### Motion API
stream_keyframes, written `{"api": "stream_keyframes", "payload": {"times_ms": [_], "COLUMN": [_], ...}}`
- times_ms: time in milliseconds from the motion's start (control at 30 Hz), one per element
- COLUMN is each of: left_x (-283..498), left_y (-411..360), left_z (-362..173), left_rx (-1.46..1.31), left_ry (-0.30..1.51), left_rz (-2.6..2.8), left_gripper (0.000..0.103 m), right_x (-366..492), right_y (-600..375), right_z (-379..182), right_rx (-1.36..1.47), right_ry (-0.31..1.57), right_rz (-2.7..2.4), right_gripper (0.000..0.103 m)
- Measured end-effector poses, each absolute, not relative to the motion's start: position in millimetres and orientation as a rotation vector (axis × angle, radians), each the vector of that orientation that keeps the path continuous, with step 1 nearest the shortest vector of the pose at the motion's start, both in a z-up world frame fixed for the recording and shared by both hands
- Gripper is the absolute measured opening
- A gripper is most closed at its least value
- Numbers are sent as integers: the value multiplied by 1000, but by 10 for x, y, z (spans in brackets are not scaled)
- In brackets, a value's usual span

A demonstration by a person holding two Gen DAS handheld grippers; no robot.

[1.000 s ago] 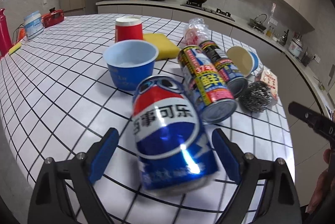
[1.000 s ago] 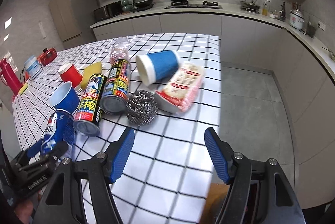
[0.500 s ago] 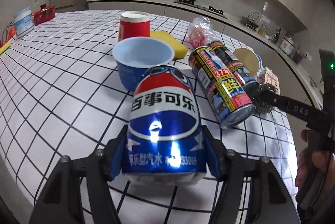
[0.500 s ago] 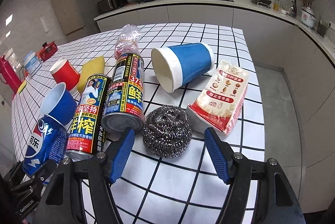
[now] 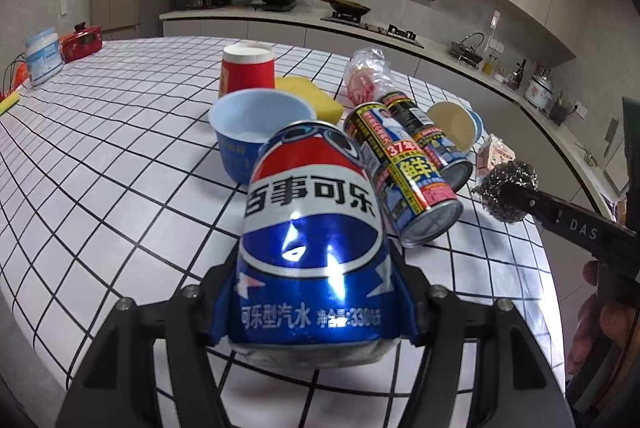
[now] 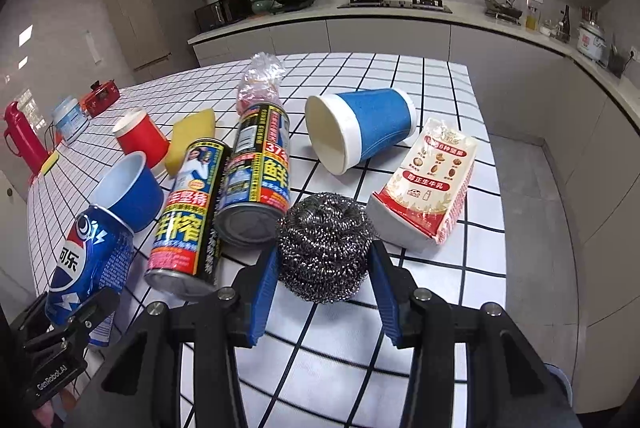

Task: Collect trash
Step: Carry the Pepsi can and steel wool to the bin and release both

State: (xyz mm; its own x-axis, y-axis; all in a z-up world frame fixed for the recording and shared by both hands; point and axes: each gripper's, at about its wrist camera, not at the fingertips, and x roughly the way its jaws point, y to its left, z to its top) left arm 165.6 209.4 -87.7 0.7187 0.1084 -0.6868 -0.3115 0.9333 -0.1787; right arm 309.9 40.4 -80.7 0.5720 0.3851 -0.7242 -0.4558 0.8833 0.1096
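Note:
A dented blue Pepsi can (image 5: 312,211) lies on the checked table (image 5: 100,147), and my left gripper (image 5: 314,268) is closing on it, its blue pads pressed against both sides. In the right wrist view the same can (image 6: 86,264) shows at the lower left. A steel wool scourer (image 6: 324,244) sits between the blue pads of my right gripper (image 6: 324,260), whose jaws are closing and touch it on both sides. The scourer (image 5: 506,187) is also seen from the left wrist, with a black finger against it.
Two tall printed cans (image 6: 188,203) (image 6: 260,171) lie side by side left of the scourer. Behind are a tipped blue paper cup (image 6: 368,127), a milk packet (image 6: 432,183), a blue bowl (image 5: 260,123), a red cup (image 5: 248,71), a yellow sponge (image 5: 316,95) and a crumpled plastic bag (image 5: 368,71). The table's edge runs close on the right.
The left jaws have shut onto the Pepsi can. The right gripper has moved forward to the scourer and its jaws have narrowed onto it.

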Motion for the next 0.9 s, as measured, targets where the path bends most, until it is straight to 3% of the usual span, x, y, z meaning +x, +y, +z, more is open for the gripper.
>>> {"api": "stream_keyframes", "payload": {"times_ms": [500,900], "left_x": [1533,1614], "left_y": [1535,522], "left_z": [-733,-783], "left_rx": [-243,-208], "left_ry": [712,721], "left_rz": [172,12], "left_gripper": [65,65], "right_x": [2602,2406], "right_y": [-177,-1305], "right_z": [-533,-630], "right_rx": [-97,-56], "right_ry": [750,780], "right_rz": [470,299], "right_gripper": [47,47]}}
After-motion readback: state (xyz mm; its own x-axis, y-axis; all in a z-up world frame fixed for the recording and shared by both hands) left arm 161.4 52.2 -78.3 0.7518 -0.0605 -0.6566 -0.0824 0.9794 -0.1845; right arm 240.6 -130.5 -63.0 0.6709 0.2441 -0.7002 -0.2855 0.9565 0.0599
